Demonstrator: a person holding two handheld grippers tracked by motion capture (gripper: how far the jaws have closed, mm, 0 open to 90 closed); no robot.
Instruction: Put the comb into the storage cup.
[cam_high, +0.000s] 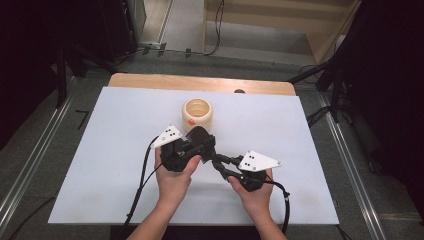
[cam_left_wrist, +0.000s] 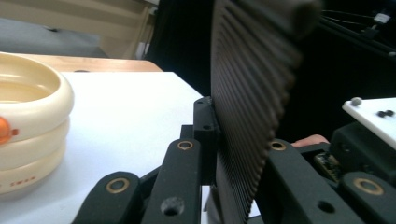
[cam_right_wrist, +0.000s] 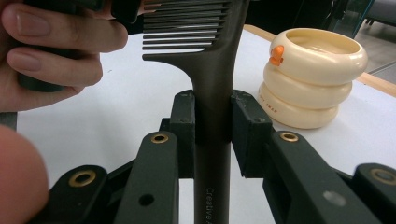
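A dark plastic comb (cam_right_wrist: 212, 70) is bridged between the two grippers above a white tabletop (cam_high: 115, 165). The right gripper (cam_right_wrist: 212, 116) is clamped on the comb's smooth, flat handle, which runs straight out along its jaws; lettering is moulded near the handle's butt. The left gripper (cam_left_wrist: 236, 135) has its jaws pressed together on the toothed end, whose fine parallel teeth show as a ribbed, matte face between the pads. The comb's long axis thus runs from the right gripper toward the left one, roughly level over the table. Just beyond the left gripper stands a cream holder (cam_high: 197, 114), a glossy, open-topped cup of three stacked rounded rings bearing a small orange figure (cam_right_wrist: 276, 55). The left gripper is the nearer of the two to the cup, so it appears better placed to steer the comb there.
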